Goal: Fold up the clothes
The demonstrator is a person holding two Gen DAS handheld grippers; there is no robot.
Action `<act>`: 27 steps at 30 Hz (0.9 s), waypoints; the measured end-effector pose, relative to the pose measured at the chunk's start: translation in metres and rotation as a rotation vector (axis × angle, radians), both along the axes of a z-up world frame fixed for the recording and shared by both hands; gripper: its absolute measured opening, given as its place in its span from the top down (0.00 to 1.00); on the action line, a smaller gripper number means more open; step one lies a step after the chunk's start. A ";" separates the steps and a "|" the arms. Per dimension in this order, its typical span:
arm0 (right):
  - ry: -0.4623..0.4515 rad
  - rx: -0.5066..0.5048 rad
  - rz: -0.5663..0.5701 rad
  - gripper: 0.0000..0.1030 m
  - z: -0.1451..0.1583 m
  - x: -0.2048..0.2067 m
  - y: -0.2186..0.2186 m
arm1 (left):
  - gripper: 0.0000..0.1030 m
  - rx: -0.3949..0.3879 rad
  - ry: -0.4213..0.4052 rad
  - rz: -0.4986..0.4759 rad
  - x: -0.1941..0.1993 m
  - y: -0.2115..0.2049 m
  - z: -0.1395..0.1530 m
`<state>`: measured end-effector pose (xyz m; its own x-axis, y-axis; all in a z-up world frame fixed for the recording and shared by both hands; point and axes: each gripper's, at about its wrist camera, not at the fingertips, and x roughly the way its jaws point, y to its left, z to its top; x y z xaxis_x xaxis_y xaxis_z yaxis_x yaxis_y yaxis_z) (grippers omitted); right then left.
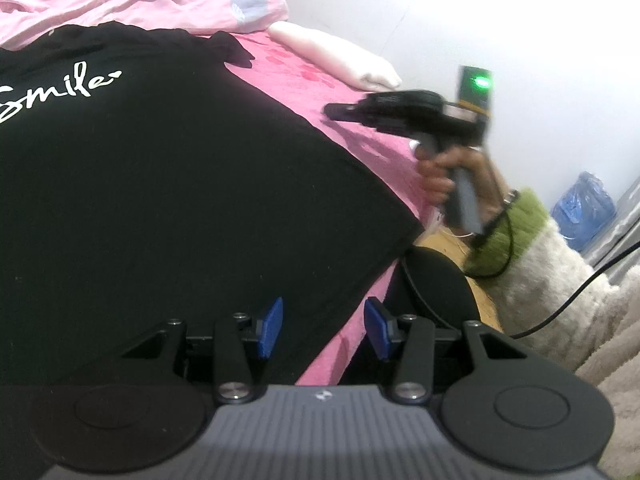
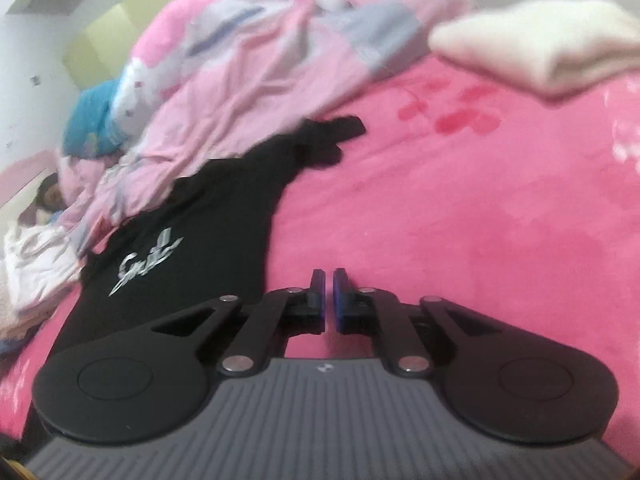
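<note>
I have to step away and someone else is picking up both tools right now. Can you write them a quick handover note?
Left tool: open, empty, low at the near edge of the bed, by the hem of the black T-shirt.
Right tool: nearly shut, holding nothing, above the bare pink bedsheet to the right of the shirt.
The shirt lies spread print side up, one sleeve rumpled near the pink quilt. A folded white garment sits at the far right.
Done: shirt laid out. Left: every fold on it; smooth the sleeve first, probably.
</note>
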<state>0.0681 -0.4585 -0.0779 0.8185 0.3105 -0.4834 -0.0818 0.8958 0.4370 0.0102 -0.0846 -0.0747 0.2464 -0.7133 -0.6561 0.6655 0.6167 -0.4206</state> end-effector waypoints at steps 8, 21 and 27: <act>0.030 -0.146 0.178 1.00 -0.011 -0.064 -0.006 | 0.55 -0.019 0.012 0.027 -0.002 0.004 0.001; -0.005 -0.281 0.203 0.94 0.071 -0.139 0.020 | 0.56 -0.019 -0.017 0.039 -0.008 0.011 0.005; 0.133 -0.172 0.274 0.94 0.038 -0.112 0.086 | 0.56 -0.039 0.062 0.109 -0.031 0.052 0.003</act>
